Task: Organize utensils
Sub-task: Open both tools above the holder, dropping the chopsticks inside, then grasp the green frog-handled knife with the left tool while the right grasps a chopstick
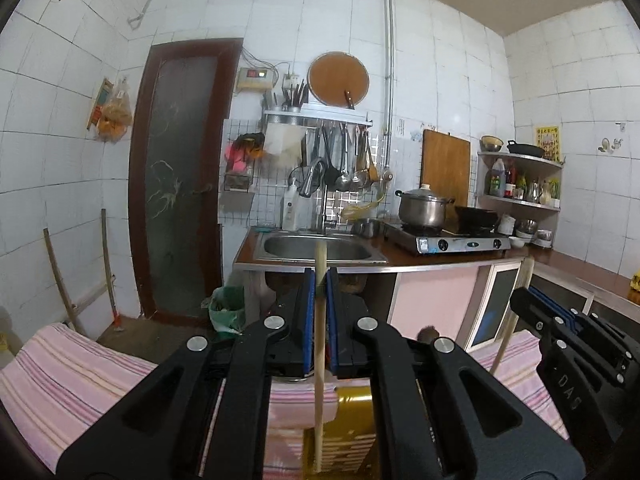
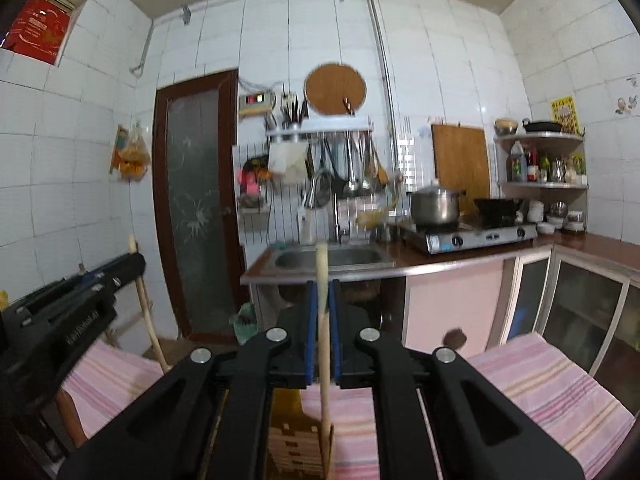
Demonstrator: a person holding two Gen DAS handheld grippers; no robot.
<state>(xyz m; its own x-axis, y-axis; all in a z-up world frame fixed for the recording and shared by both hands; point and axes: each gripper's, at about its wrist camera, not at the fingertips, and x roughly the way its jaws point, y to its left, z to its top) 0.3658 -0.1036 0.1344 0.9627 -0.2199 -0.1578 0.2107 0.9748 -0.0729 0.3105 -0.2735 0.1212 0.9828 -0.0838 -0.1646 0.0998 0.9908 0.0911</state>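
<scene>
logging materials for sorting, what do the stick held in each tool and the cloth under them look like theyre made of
Stick in the left tool: pale, matte, likely bare wood or bamboo.
Utensil in the right tool: same pale wood look, widening to a flat blade low down.
Cloth: woven fabric, pink with stripes, soft matte surface.

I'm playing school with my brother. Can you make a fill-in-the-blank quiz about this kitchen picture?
1. Each claw, left and right, grips a ____ stick.
2. The silver pot sits on the ____.
3. The cloth under the claws is striped ____.
4. The ladles hang above the ____.

Missing words: wooden; stove; pink; sink
</scene>
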